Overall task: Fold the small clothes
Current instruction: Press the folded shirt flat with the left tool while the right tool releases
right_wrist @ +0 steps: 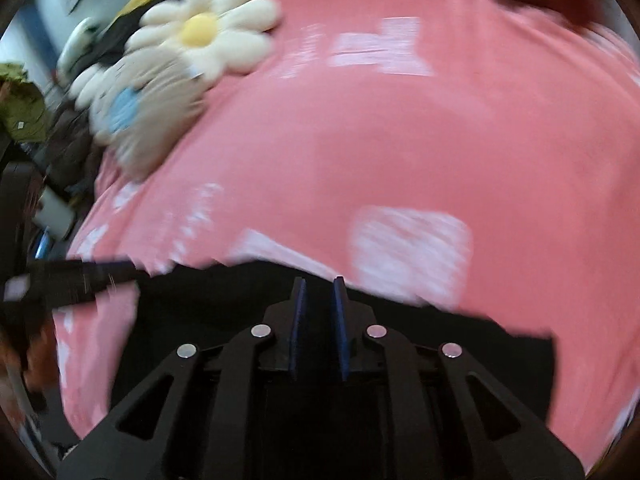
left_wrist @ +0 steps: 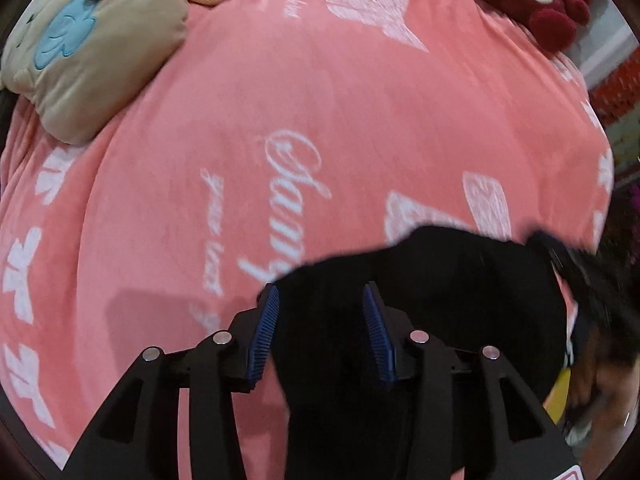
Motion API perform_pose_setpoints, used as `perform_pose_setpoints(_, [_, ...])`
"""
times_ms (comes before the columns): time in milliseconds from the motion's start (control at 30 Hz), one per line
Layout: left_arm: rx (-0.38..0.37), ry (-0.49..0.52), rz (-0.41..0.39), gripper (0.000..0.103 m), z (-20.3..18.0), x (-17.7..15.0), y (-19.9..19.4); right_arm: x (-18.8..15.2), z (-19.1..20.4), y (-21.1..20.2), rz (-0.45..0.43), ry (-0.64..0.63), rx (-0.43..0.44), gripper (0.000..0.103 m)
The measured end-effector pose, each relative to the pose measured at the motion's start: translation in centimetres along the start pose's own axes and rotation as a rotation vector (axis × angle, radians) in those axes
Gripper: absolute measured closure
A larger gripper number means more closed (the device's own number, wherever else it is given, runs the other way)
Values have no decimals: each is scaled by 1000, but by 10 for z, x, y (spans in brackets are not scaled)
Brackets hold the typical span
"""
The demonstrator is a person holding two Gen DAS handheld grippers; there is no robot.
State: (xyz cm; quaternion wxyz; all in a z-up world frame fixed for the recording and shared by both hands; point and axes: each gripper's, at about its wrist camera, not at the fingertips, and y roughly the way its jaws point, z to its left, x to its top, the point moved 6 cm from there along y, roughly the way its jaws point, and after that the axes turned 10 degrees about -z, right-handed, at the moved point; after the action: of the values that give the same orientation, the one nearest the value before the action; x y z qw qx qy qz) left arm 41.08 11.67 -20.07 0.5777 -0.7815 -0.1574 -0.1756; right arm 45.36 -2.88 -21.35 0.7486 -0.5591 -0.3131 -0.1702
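A black garment (left_wrist: 460,280) lies on the pink blanket (left_wrist: 320,120) at the near edge of the bed. My left gripper (left_wrist: 320,300) is open, its blue pads (left_wrist: 264,332) set wide on either side of the cloth's left part. In the right wrist view the garment (right_wrist: 224,300) spreads under my right gripper (right_wrist: 319,284), whose blue pads (right_wrist: 298,320) stand close together over the cloth's far edge with a narrow gap; whether cloth is pinched between them is hidden. The view is blurred by motion.
A tan plush cushion with a blue patch (left_wrist: 92,48) and a white daisy plush (right_wrist: 208,32) lie at the far left of the bed. A dark red plush (left_wrist: 540,4) sits at the far right. Clutter (right_wrist: 24,112) stands off the bed's left side.
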Motion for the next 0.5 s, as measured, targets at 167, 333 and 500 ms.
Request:
perform_pose_setpoints(167, [-55, 141, 77, 61, -7, -37, -4, 7, 42, 39, 121, -142, 44, 58])
perform_pose_setpoints(333, [-99, 177, 112, 61, -12, -72, 1, -29, 63, 65, 280, -281, 16, 76])
perform_pose_setpoints(500, [-133, 124, 81, 56, -12, -86, 2, -8, 78, 29, 88, -274, 71, 99])
